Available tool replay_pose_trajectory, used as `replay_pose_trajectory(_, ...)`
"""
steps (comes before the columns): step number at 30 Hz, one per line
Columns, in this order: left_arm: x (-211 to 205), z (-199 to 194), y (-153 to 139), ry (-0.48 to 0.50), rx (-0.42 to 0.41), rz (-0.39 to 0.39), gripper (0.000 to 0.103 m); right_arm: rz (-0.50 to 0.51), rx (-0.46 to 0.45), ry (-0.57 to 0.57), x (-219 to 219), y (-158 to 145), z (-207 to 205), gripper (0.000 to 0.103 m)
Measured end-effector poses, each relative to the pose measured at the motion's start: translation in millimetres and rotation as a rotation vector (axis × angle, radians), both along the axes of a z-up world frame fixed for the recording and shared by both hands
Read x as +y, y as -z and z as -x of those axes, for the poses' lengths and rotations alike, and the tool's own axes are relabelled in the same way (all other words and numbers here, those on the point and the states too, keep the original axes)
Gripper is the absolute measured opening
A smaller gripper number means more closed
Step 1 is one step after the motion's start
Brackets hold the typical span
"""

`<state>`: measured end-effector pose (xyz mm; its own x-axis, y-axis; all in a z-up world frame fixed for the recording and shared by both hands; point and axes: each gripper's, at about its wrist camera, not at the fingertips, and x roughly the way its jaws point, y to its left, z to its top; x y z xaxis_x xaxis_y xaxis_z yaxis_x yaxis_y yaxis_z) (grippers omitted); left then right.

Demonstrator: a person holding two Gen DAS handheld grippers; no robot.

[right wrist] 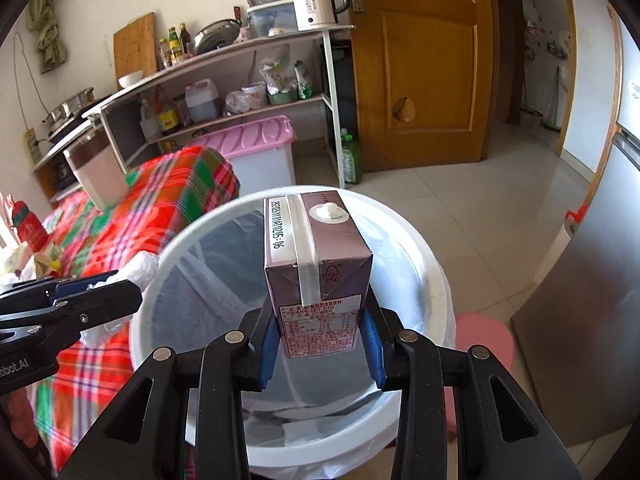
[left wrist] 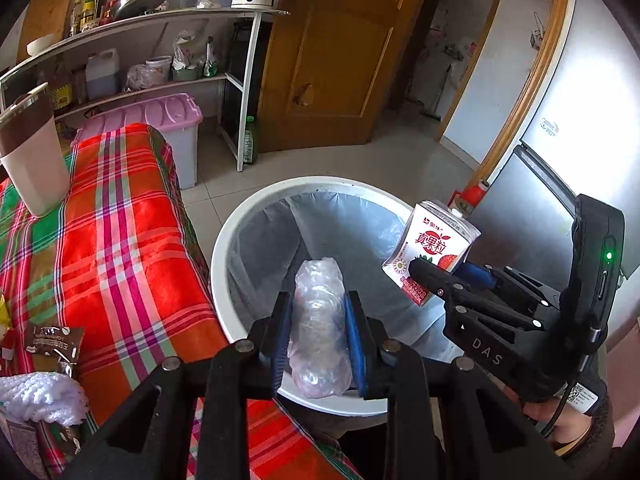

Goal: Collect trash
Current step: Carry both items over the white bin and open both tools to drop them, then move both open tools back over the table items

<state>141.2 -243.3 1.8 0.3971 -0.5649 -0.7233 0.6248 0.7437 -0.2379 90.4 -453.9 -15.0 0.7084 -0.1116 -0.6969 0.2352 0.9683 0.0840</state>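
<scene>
Left wrist: hand-held gripper [left wrist: 319, 322] clamps crumpled plastic wrap [left wrist: 319, 324]

Both views look steeply down and forward along their own tool from close above the white bin [left wrist: 224, 248], which fills lower centre. They share the bin [right wrist: 160, 280], the shelf rack [left wrist: 160, 24] at upper left and the wooden door [right wrist: 420, 80].

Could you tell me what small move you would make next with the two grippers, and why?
Probably open both sets of fingers. The left gripper holds the crumpled plastic wrap and the right gripper holds the drink carton, both already above the open, bag-lined white bin, so both pieces should drop inside.
</scene>
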Motion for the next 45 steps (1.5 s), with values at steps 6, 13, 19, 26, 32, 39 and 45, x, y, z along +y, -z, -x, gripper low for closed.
replay_pose_trajectory(6, -6.2, -1.3, 8.4, -0.012, 0.002, -0.024, 0.041, 0.004, 0.038, 0.000, -3.0, 14.2, -6.1, 0.048)
replay_pose_trajectory(13, 3.8, 0.7, 3.8, -0.032, -0.011, -0.011, 0.054, -0.010, 0.015, 0.031, -3.8, 12.8, 1.5, 0.056)
replay_pose_trajectory(19, 33.1, 9.4, -7.8, -0.075, -0.029, 0.024, 0.064, -0.027, -0.036, 0.012, 7.8, -0.7, 14.4, 0.059)
replay_pose_trajectory(26, 84.0, 29.3, -27.6, -0.148, -0.097, 0.036, 0.069, -0.043, -0.121, -0.042, 37.9, -23.8, 29.5, 0.065)
replay_pose_trajectory(32, 137.9, 45.0, -37.9, -0.248, -0.150, 0.032, 0.071, -0.080, -0.161, -0.150, 77.9, -39.6, 35.9, 0.065)
replay_pose_trajectory(39, 202.0, 58.3, -34.7, -0.387, -0.166, 0.010, 0.072, -0.093, -0.179, -0.264, 128.8, -47.2, 37.3, 0.065)
replay_pose_trajectory(45, 257.6, 63.7, -24.0, -0.495, -0.153, 0.007, 0.073, -0.099, -0.166, -0.354, 172.1, -45.3, 30.8, 0.066)
